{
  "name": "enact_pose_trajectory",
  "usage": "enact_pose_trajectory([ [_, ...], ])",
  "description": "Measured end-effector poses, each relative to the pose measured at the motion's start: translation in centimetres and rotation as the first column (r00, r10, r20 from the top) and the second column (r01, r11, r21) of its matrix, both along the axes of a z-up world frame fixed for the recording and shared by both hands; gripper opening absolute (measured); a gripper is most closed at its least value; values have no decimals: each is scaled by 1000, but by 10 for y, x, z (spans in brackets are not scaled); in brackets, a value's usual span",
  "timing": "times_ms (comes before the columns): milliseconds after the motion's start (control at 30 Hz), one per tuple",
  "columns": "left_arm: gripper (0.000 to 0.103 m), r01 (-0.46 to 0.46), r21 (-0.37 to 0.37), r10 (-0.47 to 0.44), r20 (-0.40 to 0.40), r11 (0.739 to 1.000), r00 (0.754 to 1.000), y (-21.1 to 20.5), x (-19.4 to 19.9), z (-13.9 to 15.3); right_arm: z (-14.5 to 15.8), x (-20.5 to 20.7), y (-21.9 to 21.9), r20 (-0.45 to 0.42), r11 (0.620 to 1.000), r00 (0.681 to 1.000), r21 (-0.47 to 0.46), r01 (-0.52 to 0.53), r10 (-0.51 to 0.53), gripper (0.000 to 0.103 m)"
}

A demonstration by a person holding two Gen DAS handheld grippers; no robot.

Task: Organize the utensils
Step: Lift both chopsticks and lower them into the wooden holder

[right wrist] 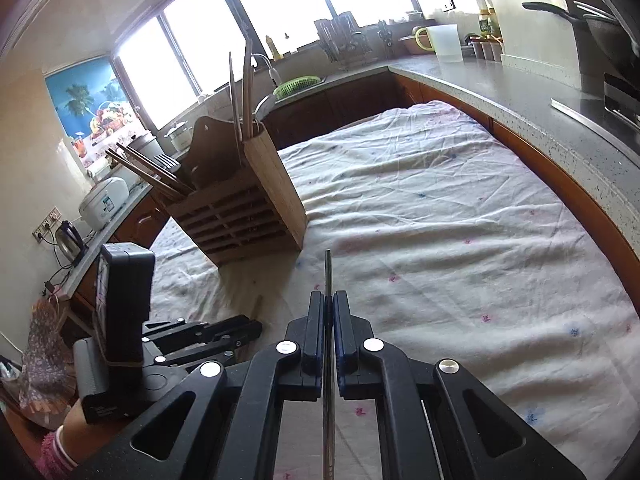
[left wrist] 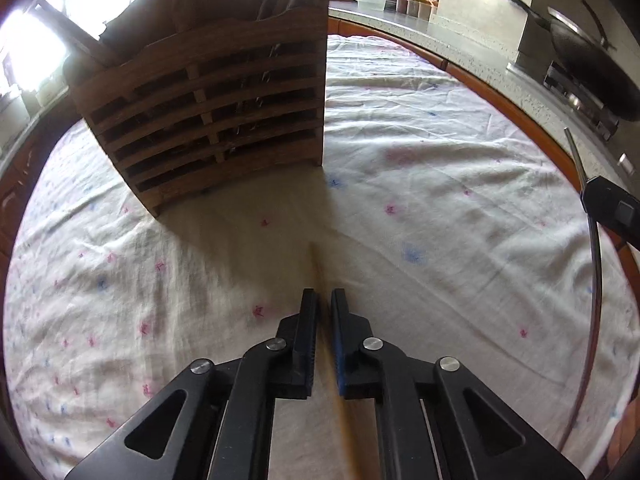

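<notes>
Between right fingers [right wrist: 344,320]: metal chopstick [right wrist: 327,280].

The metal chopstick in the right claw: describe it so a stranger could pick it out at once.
Start at the white floral tablecloth covering the table, with the slatted wooden utensil holder standing on it. In front of that holder, the right claw is shut on a thin silver metal chopstick. Unlike the brown wooden chopsticks in the holder, it is shiny steel and held clear of it.

Slatted matt wood holder [right wrist: 240,216], crumpled cloth cover [right wrist: 440,220], seemingly glossy metal chopstick [right wrist: 328,276]
</notes>
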State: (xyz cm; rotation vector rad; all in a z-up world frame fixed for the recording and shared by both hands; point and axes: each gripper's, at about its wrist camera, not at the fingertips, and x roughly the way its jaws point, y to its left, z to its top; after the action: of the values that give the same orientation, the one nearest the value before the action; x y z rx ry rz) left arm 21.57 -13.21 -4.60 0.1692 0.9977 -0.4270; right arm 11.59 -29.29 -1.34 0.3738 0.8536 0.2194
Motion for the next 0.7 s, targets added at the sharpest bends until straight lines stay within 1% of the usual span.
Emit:
enact_pose_trajectory([
  [67, 4, -12, -35, 13, 20, 999, 1000, 9, -7, 6, 8, -2, 1, 20, 1000, 1000, 8, -3, 3, 4],
  [133, 4, -22, -93, 25, 37, 995, 999, 20, -14, 16, 16, -4, 0, 38, 1000, 999, 18, -4, 3, 4],
  [200, 4, -30, -159, 39, 54, 987, 998, 33, -23, 28, 24, -6, 0, 57, 1000, 998, 25, -4, 2, 4],
  [300, 4, -36, -234, 59, 91, 972, 994, 51, -36, 48, 38, -9, 3, 89, 999, 996, 36, -8, 5, 4],
  [367, 4, -40, -272, 74, 118, 962, 990, 70, -48, 63, 47, -11, 5, 114, 999, 994, 37, -9, 4, 4],
  [467, 4, -40, -322, 95, 157, 946, 983, 87, -61, 81, 61, -11, 9, 149, 999, 989, 36, -15, 9, 4],
  [633, 4, -28, -380, 122, 225, 925, 967, 119, -81, 113, 82, -6, 15, 206, 999, 979, 33, -21, 13, 4],
  [700, 4, -18, -413, 129, 243, 910, 961, 130, -86, 121, 90, -2, 17, 226, 999, 974, 28, -23, 16, 4],
])
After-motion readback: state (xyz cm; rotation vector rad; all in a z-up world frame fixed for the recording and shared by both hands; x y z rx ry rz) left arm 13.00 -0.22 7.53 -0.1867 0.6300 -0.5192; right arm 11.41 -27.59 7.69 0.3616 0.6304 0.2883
